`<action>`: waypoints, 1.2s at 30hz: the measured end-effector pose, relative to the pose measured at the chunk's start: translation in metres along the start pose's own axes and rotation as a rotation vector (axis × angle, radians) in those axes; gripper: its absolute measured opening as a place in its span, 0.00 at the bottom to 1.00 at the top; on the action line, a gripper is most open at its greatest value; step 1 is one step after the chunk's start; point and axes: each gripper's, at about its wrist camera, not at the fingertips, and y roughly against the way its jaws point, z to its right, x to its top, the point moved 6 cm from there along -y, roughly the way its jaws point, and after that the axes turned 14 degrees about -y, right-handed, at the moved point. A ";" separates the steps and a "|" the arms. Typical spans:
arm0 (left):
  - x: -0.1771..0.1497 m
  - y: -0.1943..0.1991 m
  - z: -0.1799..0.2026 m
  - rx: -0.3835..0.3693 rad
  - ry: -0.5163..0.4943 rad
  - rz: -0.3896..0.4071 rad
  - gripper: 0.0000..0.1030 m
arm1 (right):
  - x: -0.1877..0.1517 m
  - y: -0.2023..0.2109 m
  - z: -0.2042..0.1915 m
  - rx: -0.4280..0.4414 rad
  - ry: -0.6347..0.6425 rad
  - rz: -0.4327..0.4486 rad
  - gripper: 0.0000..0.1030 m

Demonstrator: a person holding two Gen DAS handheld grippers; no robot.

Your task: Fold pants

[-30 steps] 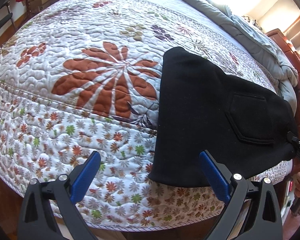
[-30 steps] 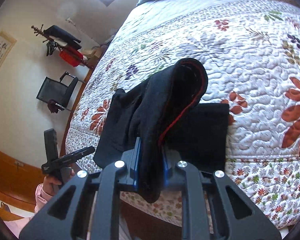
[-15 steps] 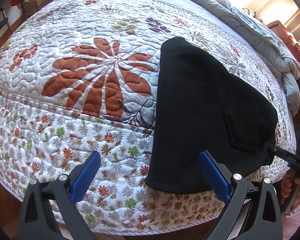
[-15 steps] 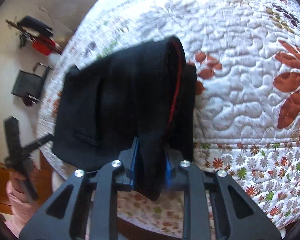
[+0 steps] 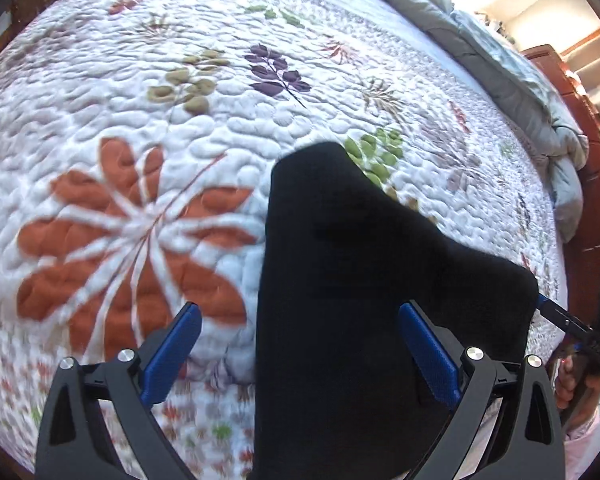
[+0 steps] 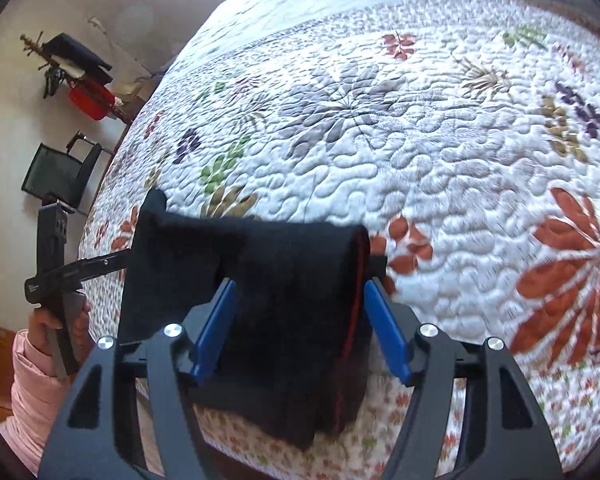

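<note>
The black pants [image 5: 364, 280] lie folded on the quilted floral bedspread [image 5: 180, 128] near the bed's front edge. My left gripper [image 5: 300, 356] is open, its blue pads astride the pants' near left part. In the right wrist view the pants [image 6: 284, 280] show a red inner seam at the folded edge. My right gripper [image 6: 300, 328] is open, its pads on either side of the thick fold, no longer pinching it. The right gripper also shows in the left wrist view [image 5: 560, 316] at the pants' right edge.
A grey duvet [image 5: 520, 80] is bunched at the far side of the bed beside a wooden headboard [image 5: 596, 184]. A black chair [image 6: 60, 176] and a coat rack [image 6: 76, 68] stand by the wall. The bed's front edge [image 6: 500, 420] drops off near my grippers.
My right gripper has opened and let go of the pants' fold. Both grippers have moved forward over the bed, and the pants now lie flatter.
</note>
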 end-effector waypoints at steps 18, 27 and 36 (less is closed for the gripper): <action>0.024 -0.036 0.006 -0.028 0.003 -0.009 0.55 | 0.023 -0.047 0.026 0.075 -0.165 -0.044 0.17; -0.024 -0.003 0.019 -0.051 -0.035 -0.028 0.87 | -0.026 0.006 0.019 0.068 -0.040 -0.024 0.38; -0.090 -0.004 0.035 -0.105 -0.035 -0.045 0.86 | -0.088 0.002 0.029 0.115 -0.053 -0.093 0.33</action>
